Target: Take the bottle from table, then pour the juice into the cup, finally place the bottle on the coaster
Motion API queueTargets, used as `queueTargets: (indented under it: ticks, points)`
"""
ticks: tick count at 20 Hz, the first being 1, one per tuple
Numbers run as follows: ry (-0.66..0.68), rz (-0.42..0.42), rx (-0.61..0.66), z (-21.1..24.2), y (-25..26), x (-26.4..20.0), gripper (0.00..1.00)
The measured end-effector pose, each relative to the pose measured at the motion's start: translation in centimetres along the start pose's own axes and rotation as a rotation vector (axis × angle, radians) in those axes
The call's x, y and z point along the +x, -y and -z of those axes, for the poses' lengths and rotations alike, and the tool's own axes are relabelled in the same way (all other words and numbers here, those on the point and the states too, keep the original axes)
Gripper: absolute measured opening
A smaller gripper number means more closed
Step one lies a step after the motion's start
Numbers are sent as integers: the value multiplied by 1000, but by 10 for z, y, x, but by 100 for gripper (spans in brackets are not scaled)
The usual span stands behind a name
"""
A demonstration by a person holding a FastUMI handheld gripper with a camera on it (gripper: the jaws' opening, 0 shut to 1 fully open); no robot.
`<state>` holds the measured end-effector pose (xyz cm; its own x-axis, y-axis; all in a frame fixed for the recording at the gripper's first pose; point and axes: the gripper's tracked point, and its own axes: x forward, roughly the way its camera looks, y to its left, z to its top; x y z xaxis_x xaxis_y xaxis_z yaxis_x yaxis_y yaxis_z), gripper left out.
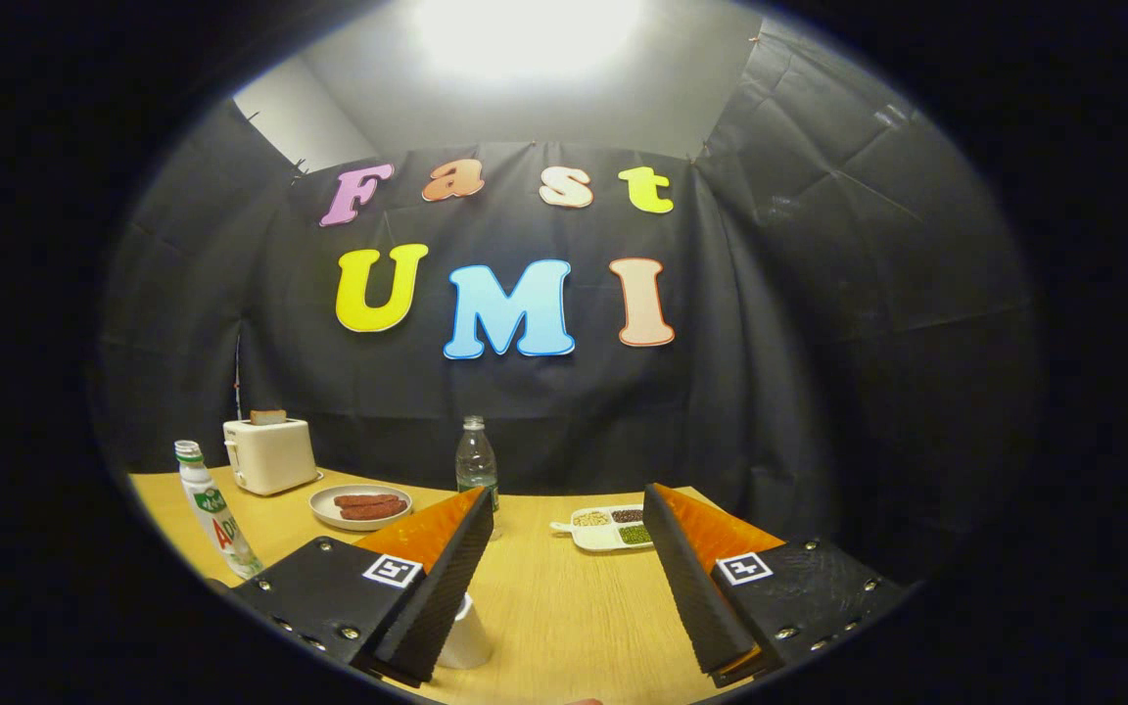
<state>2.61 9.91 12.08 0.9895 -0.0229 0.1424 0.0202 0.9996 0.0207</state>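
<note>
The gripper (pixel 569 578) is open, its two fingers spread wide with only bare table (pixel 564 607) between them, raised a little above the wood and pointing level across it toward the back wall. The clear bottle (pixel 476 468) stands upright well beyond the fingers, near the far edge, just past the tip of the left finger. A white cup (pixel 466 636) sits close in, half hidden behind that left finger, and this is the first risk: pushing straight ahead could clip the cup and knock it over. A second bottle with a green cap (pixel 214 509) leans off to the left, and it could be mistaken for the one to pour. The plate of sausages (pixel 360 506) and the divided dish (pixel 611 527) flank the clear bottle, so a wide approach may nudge either. A toaster (pixel 268 453) stands behind the plate. No coaster can be made out from here.
</note>
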Motion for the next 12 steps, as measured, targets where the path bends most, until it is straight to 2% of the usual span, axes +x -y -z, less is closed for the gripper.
queueTargets:
  ticks: [5,12]
  points:
    - [64,-27,23,-47,-68,-47,94]
    - [34,-158,62,-56,-181,-79,94]
